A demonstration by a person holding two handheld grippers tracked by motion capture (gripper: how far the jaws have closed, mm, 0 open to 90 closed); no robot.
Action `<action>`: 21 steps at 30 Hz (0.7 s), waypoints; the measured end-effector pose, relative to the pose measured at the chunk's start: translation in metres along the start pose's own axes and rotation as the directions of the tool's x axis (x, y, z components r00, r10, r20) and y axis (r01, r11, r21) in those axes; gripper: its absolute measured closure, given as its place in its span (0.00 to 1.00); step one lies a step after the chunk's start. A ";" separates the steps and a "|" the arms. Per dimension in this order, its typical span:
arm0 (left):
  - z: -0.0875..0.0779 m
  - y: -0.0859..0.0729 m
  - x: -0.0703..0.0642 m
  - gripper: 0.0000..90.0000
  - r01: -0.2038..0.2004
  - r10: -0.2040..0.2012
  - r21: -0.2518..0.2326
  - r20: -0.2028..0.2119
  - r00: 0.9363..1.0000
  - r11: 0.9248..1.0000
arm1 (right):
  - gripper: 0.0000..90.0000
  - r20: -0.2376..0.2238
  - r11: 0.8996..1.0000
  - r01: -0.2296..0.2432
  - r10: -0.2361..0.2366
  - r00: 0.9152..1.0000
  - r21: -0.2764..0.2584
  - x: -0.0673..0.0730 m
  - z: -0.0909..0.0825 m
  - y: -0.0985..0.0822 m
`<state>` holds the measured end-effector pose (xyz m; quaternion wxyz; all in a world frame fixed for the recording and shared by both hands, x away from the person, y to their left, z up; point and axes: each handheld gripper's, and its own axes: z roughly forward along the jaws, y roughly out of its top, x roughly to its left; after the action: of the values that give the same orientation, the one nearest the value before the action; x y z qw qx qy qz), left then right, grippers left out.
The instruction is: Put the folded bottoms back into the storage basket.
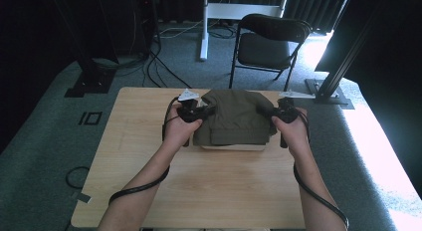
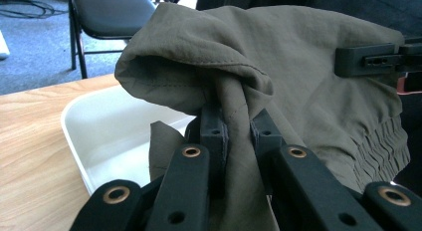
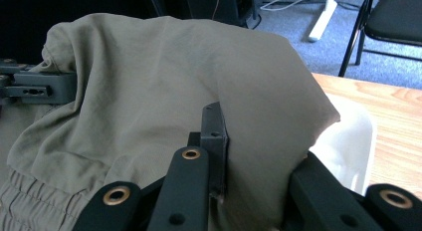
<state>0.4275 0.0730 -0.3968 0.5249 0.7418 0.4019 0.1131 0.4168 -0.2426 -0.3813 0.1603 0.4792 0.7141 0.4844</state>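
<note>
Left hand-held gripper [image 1: 203, 111] is clamped on the left edge of an olive-green garment [image 1: 234, 116]; in the left gripper view its two black jaws pinch a gathered fold of the cloth [image 2: 239, 116] between them. Right hand-held gripper [image 1: 268, 112] grips the opposite edge of the same garment; in the right gripper view one jaw presses against the fabric [image 3: 164, 81] while the other is covered by it, so the closure appears complete but cannot be fully confirmed. Each unit is held in one of the person's hands, left hand [image 1: 178, 130] and right hand [image 1: 292, 131], with forearms entering from the near edge of the surface [image 1: 149, 166]. Garment position: raised and spread between the two grippers, draped over a white tray [image 2: 114, 136] that sits on the wooden surface near its far edge. An elasticated, ruched band [image 2: 383, 141] is visible along one edge of the garment. Black cables trail from both units along the forearms. Beyond the surface, a black folding chair [image 1: 268, 42] stands on grey carpet.
</note>
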 end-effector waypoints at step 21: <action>0.052 -0.005 0.034 0.92 0.050 -0.044 0.076 -0.069 0.997 0.996 | 0.90 0.078 0.994 -0.076 0.070 0.994 0.081 -0.031 0.061 -0.004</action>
<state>0.4779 0.0626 -0.4316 0.4842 0.7478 0.4408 0.1100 0.4721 -0.2360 -0.4217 0.1490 0.5294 0.7092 0.4410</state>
